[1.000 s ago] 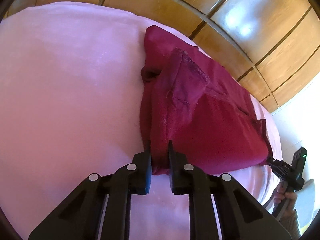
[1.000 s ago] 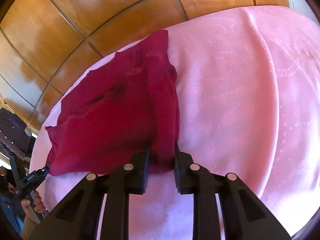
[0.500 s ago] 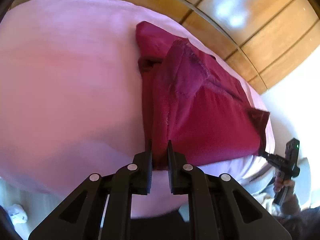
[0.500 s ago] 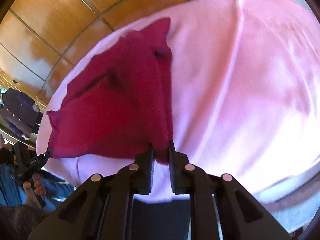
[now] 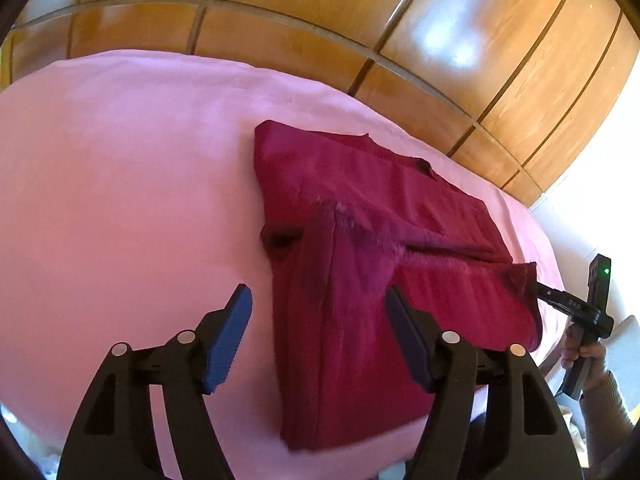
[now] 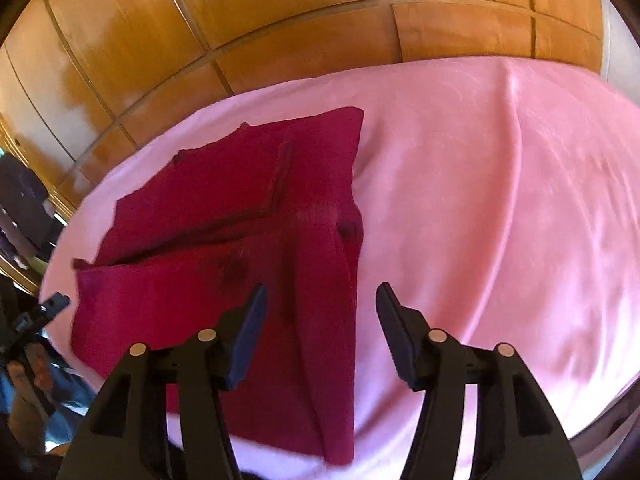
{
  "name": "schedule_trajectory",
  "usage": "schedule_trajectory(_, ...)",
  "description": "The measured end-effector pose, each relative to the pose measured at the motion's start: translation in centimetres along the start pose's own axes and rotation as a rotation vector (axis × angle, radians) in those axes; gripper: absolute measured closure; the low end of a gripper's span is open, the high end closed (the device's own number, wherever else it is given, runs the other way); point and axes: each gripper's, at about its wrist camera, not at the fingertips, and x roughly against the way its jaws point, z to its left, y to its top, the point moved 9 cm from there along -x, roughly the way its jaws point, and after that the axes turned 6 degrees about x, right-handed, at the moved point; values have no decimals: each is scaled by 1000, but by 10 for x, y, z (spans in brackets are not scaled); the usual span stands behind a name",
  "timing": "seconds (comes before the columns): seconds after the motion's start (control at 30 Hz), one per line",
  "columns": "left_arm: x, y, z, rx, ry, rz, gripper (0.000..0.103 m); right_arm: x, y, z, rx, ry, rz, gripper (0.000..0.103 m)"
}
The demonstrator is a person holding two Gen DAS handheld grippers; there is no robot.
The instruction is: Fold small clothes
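**Letting go after a fold on the pink bed**

Releasing is the step in hand. The left gripper (image 5: 318, 330) has its jaws opening, wide apart, with the near edge of the dark red garment (image 5: 372, 280) lying between them but touched by neither pad. The right gripper (image 6: 318, 334) is opening too, and its jaws stand clear of the cloth's other near corner. The garment lies on the pink bedcover (image 5: 120, 200), partly folded, its near half doubled into a ridge and hanging toward the bed's edge. Both grippers point steeply down at it, side by side. Next, I judge, each must find a fresh edge to pinch for another fold; the loose ridge could slump. Behind stands a wooden panelled wall (image 6: 200, 20).
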Motion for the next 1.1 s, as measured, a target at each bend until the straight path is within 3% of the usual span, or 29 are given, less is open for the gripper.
schedule_trajectory(0.1, -15, 5, -5, -23, -2, 30, 35, -14, 6, 2, -4, 4, 6, 56)
schedule_trajectory(0.17, -22, 8, -9, -66, 5, 27, 72, -17, 5, 4, 11, 3, 22, 96)
schedule_trajectory(0.2, -31, 4, -10, -107, 31, 66, 92, -18, 2, 8, 30, -1, 23, 95)
schedule_trajectory(0.27, -37, -2, -10, -123, 33, 85, 92, -23, -6, 11, 53, 3, 41, 90)
schedule_trajectory(0.3, -38, -3, -9, -123, 38, 83, 90, -26, -8, 10, 42, 3, 46, 80)
schedule_trajectory(0.33, -38, -3, -7, -121, 40, 79, 85, -28, -8, 6, 28, -7, 36, 60)
schedule_trajectory(0.37, -37, -2, -5, -109, 32, 77, 82, -29, -6, 4, 22, -10, 32, 58)
schedule_trajectory(0.47, -34, 6, -1, -44, -13, 66, 60, -34, 13, 0, -32, 9, 22, 58)
schedule_trajectory(0.53, -35, 11, 1, -26, -23, 58, 38, -32, 23, 1, -29, 13, 11, 59)
schedule_trajectory(0.6, -38, 14, 2, -9, -22, 51, 38, -27, 26, 4, -23, 22, 8, 59)
schedule_trajectory(0.7, -39, 9, -5, -29, -58, 68, 50, -15, 17, 7, -3, 28, 2, 58)
schedule_trajectory(0.73, -41, 5, -7, -51, -45, 75, 63, -12, 12, 8, 0, 33, 5, 58)
schedule_trajectory(0.8, -43, 4, -8, -96, 8, 58, 93, -13, 4, 9, 2, 35, 21, 72)
schedule_trajectory(0.83, -42, 4, -7, -104, 28, 41, 94, -15, -1, 9, 8, 27, 30, 91)
schedule_trajectory(0.87, -39, 5, -7, -94, 26, 30, 95, -14, -2, 9, 12, 10, 26, 96)
schedule_trajectory(0.97, -21, 5, -7, -93, 51, -21, 96, -1, -4, 9, -8, 8, -8, 96)
schedule_trajectory(1.1, 3, -5, -18, -173, 97, -67, 96, 28, -6, 22, 30, 35, -47, 96)
